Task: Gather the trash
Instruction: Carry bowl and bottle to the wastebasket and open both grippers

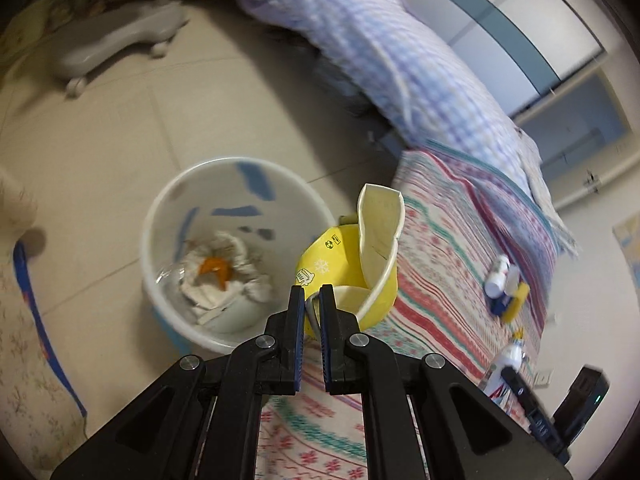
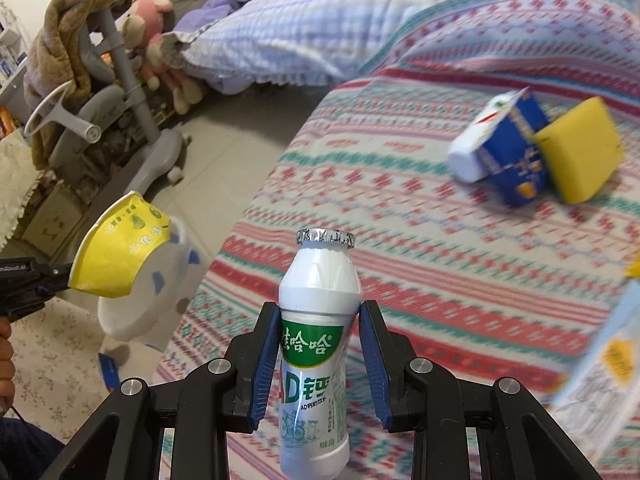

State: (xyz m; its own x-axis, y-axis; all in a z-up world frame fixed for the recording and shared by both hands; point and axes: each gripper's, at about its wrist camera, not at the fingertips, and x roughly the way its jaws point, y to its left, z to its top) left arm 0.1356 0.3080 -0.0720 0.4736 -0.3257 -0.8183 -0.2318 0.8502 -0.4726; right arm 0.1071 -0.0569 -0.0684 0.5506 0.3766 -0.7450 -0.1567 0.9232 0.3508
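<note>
While left gripper (image 1: 310,294) pinches crushed yellow cup (image 1: 348,264) beside bin (image 1: 160,208) (tissue inside), right gripper (image 2: 318,320) clamps bottle (image 2: 314,340)

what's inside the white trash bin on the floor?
White round trash bin holds crumpled white paper with an orange scrap on top. Anything beneath the paper is covered; the near inner wall is hidden by the rim.

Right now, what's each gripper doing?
Left gripper: shut on the yellow cup.
Right gripper: around the bottle, grip unclear.
</note>
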